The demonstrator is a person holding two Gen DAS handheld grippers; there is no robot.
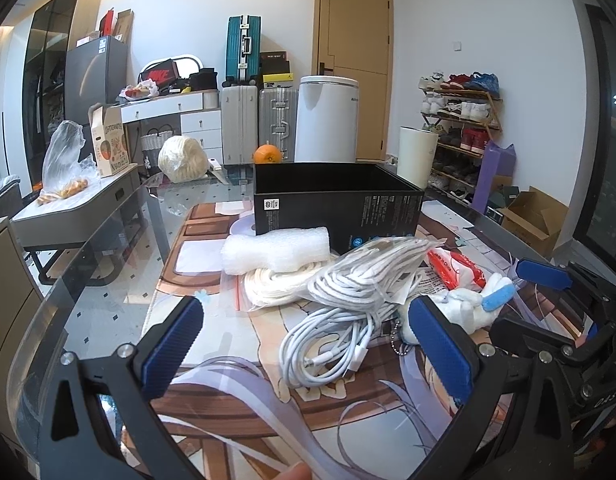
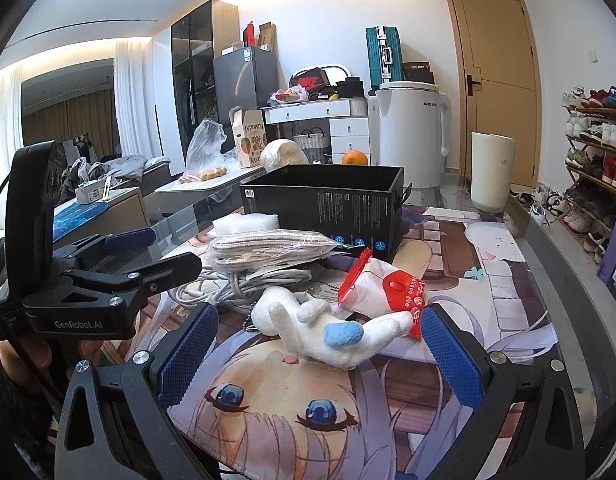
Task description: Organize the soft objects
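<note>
White plush toy [image 2: 328,330] with blue patch, lying sideways.

"GenRobot.AI" on the left claw [image 2: 148,252]; "NIKE" on a red shoebox [image 2: 309,81].

The left tongs [image 1: 304,344] are spread wide with nothing between their blue pads [image 1: 174,350], held low and level and pointing forward; in the right wrist view they show from the side at the left edge [image 2: 164,250], their two black arms slightly parted and gripped from below by a hand [image 2: 26,354] whose fingers wrap the handle. The right tongs [image 2: 320,354] are likewise spread wide and empty, their blue pads [image 2: 454,354] angled outward to either side. A fingertip [image 1: 294,472] shows at the bottom edge of the left wrist view.
</note>
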